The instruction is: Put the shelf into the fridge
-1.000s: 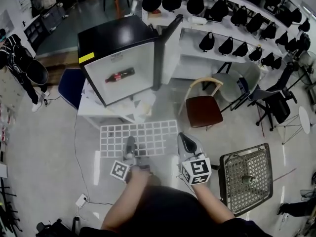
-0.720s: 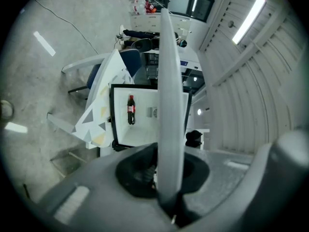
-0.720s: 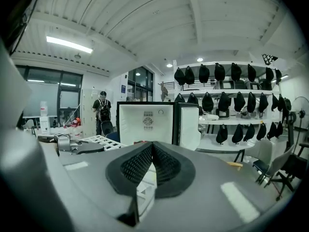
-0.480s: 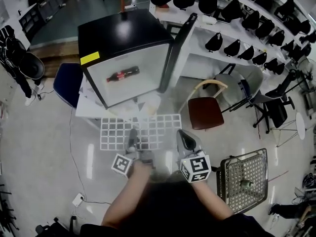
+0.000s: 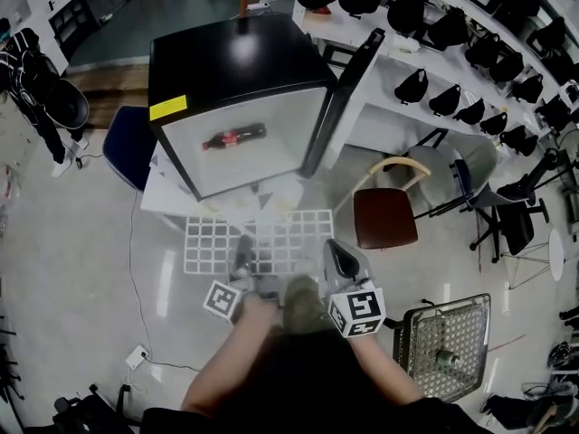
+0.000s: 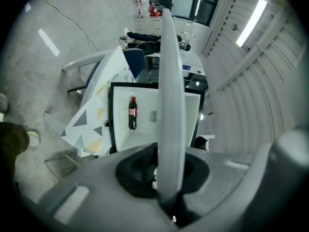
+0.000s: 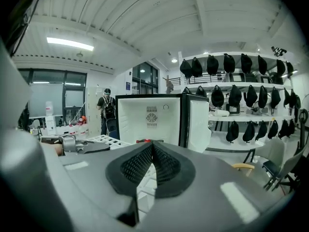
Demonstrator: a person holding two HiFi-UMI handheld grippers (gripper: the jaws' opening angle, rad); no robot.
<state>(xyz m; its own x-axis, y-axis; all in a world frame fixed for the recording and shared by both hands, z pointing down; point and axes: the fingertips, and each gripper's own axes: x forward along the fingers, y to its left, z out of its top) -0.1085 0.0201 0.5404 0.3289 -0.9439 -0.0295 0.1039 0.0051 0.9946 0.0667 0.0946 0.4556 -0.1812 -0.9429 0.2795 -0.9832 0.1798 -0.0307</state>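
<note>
A person stands before a small black fridge (image 5: 237,70) whose door (image 5: 348,93) is swung open to the right. A single bottle (image 5: 233,137) lies on its side in the white interior. The white wire shelf (image 5: 271,233) is held flat just in front of the opening, the left gripper (image 5: 242,250) on its near edge and the right gripper (image 5: 336,253) at its near right corner. A brown-seated chair (image 5: 384,217) stands to the right, with a metal mesh stool (image 5: 448,346) nearer the person and a blue chair (image 5: 127,156) to the fridge's left.
</note>
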